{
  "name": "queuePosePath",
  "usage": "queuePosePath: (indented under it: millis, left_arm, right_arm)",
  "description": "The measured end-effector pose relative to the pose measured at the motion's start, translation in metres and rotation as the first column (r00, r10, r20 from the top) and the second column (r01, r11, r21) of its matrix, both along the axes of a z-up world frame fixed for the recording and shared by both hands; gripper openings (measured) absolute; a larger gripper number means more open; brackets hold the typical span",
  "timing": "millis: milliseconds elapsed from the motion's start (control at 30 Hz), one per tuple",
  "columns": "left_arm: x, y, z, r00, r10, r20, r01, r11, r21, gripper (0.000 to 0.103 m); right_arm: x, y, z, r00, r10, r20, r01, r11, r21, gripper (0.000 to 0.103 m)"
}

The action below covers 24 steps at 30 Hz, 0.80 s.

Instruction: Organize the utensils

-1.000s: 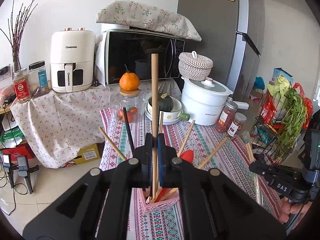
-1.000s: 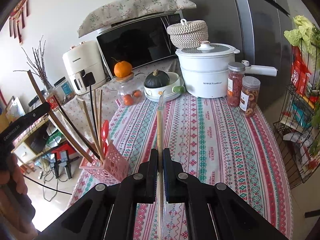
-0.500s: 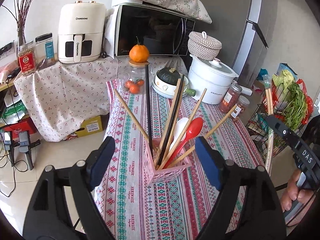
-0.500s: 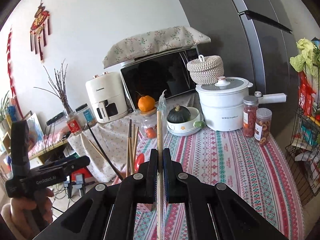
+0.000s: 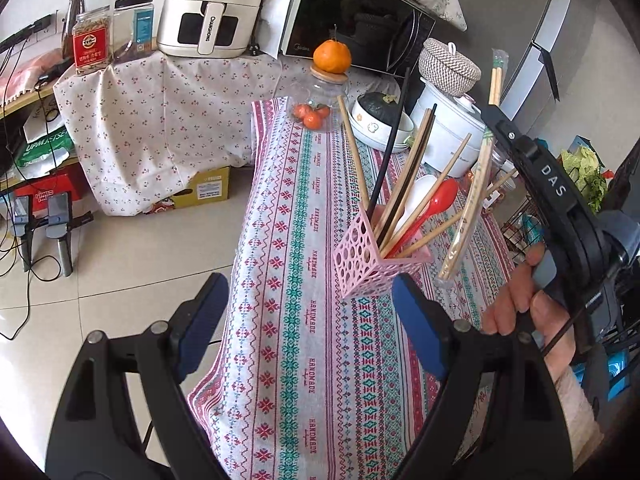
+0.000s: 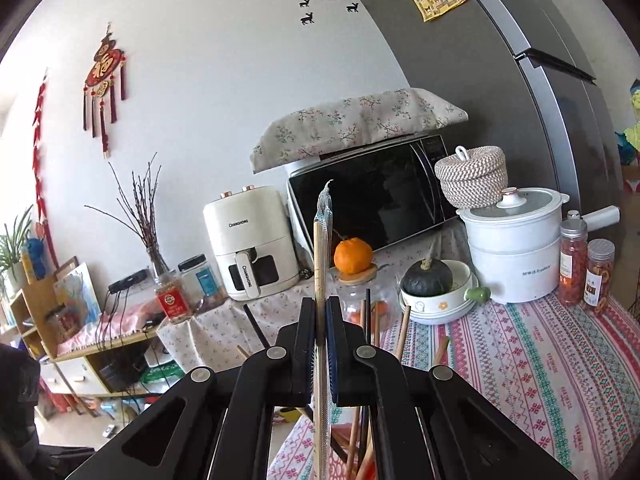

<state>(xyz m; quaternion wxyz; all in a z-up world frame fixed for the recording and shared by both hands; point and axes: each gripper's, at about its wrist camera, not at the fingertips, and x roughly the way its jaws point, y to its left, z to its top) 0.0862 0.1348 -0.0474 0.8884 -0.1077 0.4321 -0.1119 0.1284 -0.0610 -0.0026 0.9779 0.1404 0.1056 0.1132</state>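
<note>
The left tool [image 5: 308, 312] is wide apart, with nothing between its two blue pads [image 5: 416, 328]. It hangs over the near end of the desk [image 5: 304, 360], which has a striped cloth with red and green patterns.

Just past the left tool stands a pink holder [image 5: 362, 258] full of holes. Many sticks poke out of it: wooden chopsticks [image 5: 354, 152], black chopsticks [image 5: 390, 148], a red spoon [image 5: 436, 204] and a white spoon [image 5: 418, 192]. They all lean to different sides.

The right tool [image 6: 320, 316] is squeezed tight on a pair of wrapped chopsticks [image 6: 322, 248] in a clear sleeve. From the left side you can see a hand [image 5: 520, 300] holding this tool, and the wrapped pair hangs slanted, just beside the pink holder on its right. Its low end is near the cloth. I cannot tell if it touches.

Farther back on the desk are a glass jar [image 5: 320, 96] with an orange [image 5: 332, 56] on top, a bowl with a dark squash [image 5: 378, 106], and a white pot [image 5: 452, 132].
</note>
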Motion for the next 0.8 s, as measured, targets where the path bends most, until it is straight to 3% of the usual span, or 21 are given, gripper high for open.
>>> queuePosePath:
  millis: [267,467,667,700,800]
  left_arm:
    - [0.006,0.014,-0.015,0.998,-0.020,-0.052,0.020,1.000,0.007,0.084]
    - [0.011,0.022,-0.021,0.997,-0.005,-0.080,0.005,1.000,-0.003,0.084]
    - [0.014,0.022,-0.020,0.997,0.008,-0.078,-0.008,1.000,-0.003,0.084]
    - [0.015,0.022,-0.020,0.997,0.010,-0.077,-0.010,1.000,0.000,0.084]
    - [0.016,0.021,-0.020,0.997,0.019,-0.076,-0.019,1.000,0.007,0.084]
  right_arm:
    - [0.005,0.027,-0.021,0.975,-0.156,0.158,0.172,0.981,-0.093,0.005]
    - [0.007,0.036,-0.048,0.963,-0.225,0.150,0.238,0.968,-0.074,0.006]
    - [-0.002,0.046,-0.064,0.971,-0.214,0.111,0.226,0.968,-0.111,0.007]
    - [-0.004,0.046,-0.064,0.972,-0.209,0.106,0.221,0.969,-0.114,0.011]
    - [-0.016,0.042,-0.055,0.973,-0.199,0.116,0.212,0.971,-0.113,0.038]
